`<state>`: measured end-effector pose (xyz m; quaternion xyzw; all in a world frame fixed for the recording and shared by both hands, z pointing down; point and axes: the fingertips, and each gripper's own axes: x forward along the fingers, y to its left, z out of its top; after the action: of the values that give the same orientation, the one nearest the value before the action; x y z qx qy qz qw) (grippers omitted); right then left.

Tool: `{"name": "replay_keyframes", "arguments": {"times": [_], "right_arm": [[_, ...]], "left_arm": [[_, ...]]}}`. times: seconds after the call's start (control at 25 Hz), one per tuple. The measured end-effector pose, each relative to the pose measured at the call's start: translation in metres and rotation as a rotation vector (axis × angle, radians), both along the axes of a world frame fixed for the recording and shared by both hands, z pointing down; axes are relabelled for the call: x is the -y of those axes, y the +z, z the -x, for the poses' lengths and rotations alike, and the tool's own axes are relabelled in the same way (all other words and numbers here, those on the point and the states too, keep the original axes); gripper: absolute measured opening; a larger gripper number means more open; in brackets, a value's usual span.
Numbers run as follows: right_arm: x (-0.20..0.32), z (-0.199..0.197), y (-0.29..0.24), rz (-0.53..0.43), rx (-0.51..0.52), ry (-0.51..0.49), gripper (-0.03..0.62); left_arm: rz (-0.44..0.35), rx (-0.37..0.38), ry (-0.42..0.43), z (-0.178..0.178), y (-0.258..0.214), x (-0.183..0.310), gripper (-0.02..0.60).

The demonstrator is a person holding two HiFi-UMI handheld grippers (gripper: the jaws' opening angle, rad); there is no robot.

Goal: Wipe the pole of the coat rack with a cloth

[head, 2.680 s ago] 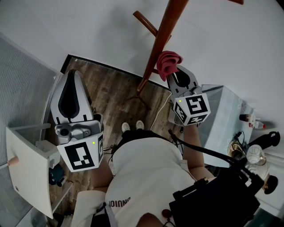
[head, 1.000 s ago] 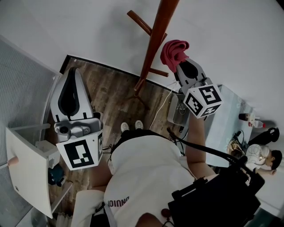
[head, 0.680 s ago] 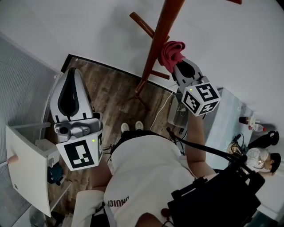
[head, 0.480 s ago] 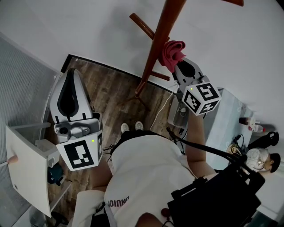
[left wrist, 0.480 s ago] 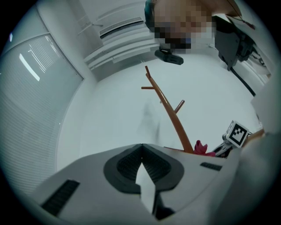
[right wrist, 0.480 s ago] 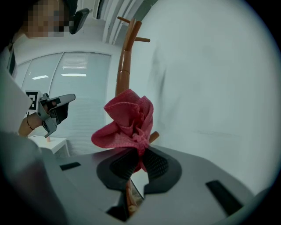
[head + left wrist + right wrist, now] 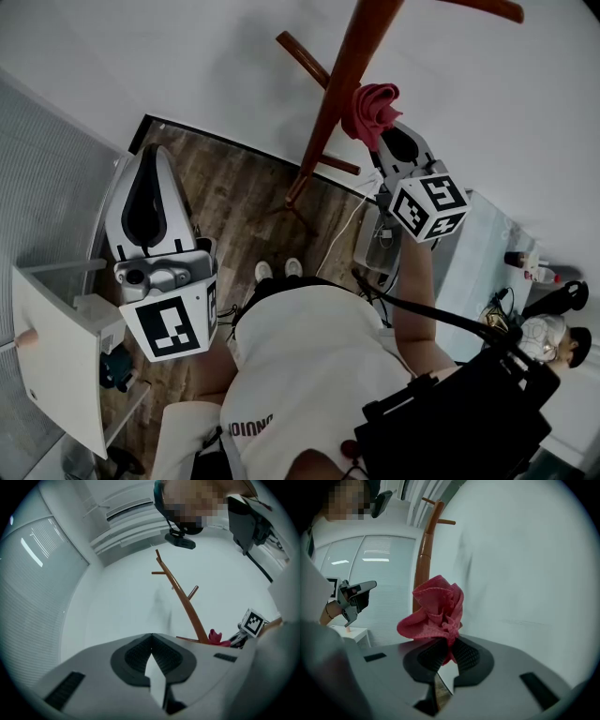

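The brown wooden coat rack pole point(image 7: 339, 92) rises from the floor toward the camera, with side pegs. My right gripper point(image 7: 383, 134) is shut on a bunched red cloth point(image 7: 369, 110), which sits against the pole's right side. In the right gripper view the red cloth point(image 7: 435, 611) sticks up from the jaws, with the pole point(image 7: 423, 564) just behind it on the left. My left gripper point(image 7: 148, 187) hangs low at the left, well away from the rack, jaws together with nothing between them. The left gripper view shows the pole point(image 7: 183, 605) and the cloth point(image 7: 215, 637) far off.
A white wall stands behind the rack. A white cabinet point(image 7: 52, 356) is at the lower left beside the left gripper. A glass-topped table point(image 7: 478, 248) with small items stands at the right. Wooden floor point(image 7: 244, 202) surrounds the rack's base point(image 7: 298, 192).
The right gripper with the cloth moved up along the pole, swung slightly off to the right, then came back against the pole and rose a little. The left gripper stayed still.
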<state>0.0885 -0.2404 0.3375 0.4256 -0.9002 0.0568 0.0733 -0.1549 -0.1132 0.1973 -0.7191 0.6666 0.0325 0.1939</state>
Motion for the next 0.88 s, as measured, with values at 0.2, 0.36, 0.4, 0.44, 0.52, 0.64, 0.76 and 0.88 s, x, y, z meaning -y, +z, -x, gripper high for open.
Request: {"name": "replay_keyframes", "arguments": {"times": [0.2, 0.36, 0.4, 0.44, 0.52, 0.64, 0.76, 0.88], "right_arm": [[0.005, -0.006, -0.002, -0.003, 0.006, 0.018, 0.046], [0.009, -0.007, -0.002, -0.006, 0.005, 0.021, 0.046], [0.01, -0.007, -0.002, -0.007, 0.004, 0.022, 0.046], [0.01, -0.007, -0.002, -0.009, 0.003, 0.023, 0.046], [0.012, -0.009, -0.002, -0.011, -0.001, 0.026, 0.046], [0.015, -0.012, -0.003, -0.015, -0.004, 0.035, 0.046], [0.018, -0.015, -0.005, -0.019, 0.0, 0.045, 0.046], [0.021, -0.015, -0.006, -0.024, 0.001, 0.053, 0.046]], "left_arm": [[-0.002, -0.001, -0.007, 0.0, -0.001, 0.001, 0.014], [0.002, -0.001, -0.009, 0.0, 0.0, 0.002, 0.014], [0.003, -0.001, -0.01, 0.0, 0.0, 0.002, 0.014], [0.003, -0.002, -0.01, 0.001, 0.001, 0.003, 0.014], [0.004, -0.003, -0.013, 0.001, 0.001, 0.002, 0.014], [0.006, -0.004, -0.016, 0.0, 0.001, 0.003, 0.014], [0.005, -0.005, -0.016, 0.0, 0.001, 0.003, 0.014], [0.006, -0.007, -0.019, 0.001, 0.001, 0.003, 0.014]]}}
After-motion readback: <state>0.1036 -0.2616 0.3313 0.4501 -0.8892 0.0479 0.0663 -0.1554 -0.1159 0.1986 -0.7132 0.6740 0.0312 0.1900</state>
